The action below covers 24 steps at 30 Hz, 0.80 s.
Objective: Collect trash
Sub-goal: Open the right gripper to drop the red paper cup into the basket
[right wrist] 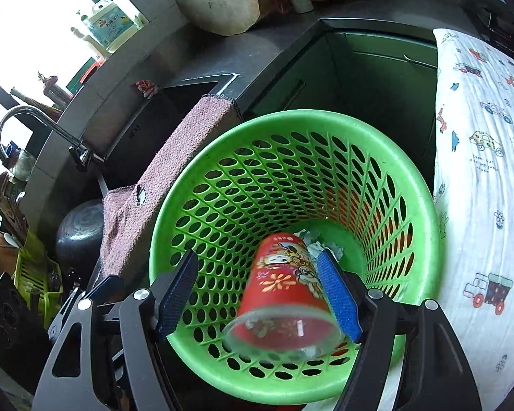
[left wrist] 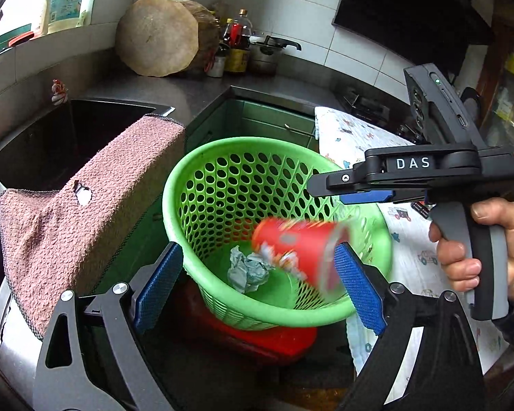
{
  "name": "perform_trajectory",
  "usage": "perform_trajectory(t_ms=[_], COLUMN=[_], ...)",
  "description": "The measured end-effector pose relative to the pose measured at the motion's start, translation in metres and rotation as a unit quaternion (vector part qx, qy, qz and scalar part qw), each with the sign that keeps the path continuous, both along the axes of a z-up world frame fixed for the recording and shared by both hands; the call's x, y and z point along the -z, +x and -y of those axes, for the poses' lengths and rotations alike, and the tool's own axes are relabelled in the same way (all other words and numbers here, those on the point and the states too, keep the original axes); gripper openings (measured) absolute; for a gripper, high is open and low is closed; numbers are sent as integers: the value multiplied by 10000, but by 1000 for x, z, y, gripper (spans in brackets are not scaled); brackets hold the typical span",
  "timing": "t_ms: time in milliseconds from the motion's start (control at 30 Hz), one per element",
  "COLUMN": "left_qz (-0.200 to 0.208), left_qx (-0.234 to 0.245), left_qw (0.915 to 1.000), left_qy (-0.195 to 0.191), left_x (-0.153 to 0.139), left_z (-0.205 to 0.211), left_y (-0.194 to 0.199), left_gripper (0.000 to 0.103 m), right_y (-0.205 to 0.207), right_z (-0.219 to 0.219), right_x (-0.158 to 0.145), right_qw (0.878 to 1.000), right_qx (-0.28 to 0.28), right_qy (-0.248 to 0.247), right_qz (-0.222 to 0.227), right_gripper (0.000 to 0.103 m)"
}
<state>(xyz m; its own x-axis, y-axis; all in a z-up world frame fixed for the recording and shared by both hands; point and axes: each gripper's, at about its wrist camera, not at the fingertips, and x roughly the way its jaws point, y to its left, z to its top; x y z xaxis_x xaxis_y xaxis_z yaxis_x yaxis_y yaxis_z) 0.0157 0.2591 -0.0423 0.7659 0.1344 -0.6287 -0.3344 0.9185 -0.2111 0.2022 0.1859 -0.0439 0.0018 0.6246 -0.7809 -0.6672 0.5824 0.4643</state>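
pink towel draped left of green basket | wood block behind it on counter | patterned cloth right of basket | red printed cup, blurred, tilted inside basket over crumpled paper | left gripper fingers spread, cup loose between | right gripper spread, cup unpinched

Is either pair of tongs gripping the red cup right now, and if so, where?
Neither. The cup is loose over the basket, blurred, only its side near one right pad. Left tongs and right tongs are open.
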Motion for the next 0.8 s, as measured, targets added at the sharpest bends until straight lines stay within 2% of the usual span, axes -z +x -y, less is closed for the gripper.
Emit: perform_trajectory(t_ms=[100,267,333,600,800], left_qz=[12,23,33,49,72], left_qx=[-1,43,99,347,536], left_qw=[10000,10000,9999,9994,9985], left_qy=[-44,-53,-45,-3,-52], left_x=[0,-3,-4,-11,-15], left_z=[0,7,11,35,58], left_y=[-1,1,4,16,26], left_gripper=[92,93,93,94,94], right_y=[-2,-8,-8,-9,-5], right_z=[9,39,57,161,252], right_x=[-3,-21,-30,-62,-75], right_qw=[9999,9993,9988,9932,9841], right_qx=[7,51,124,521,1123], right_qy=[169,244,263,80,-283], right_qz=[5,272,398,1042,1349], right_gripper=[79,80,84,88,89])
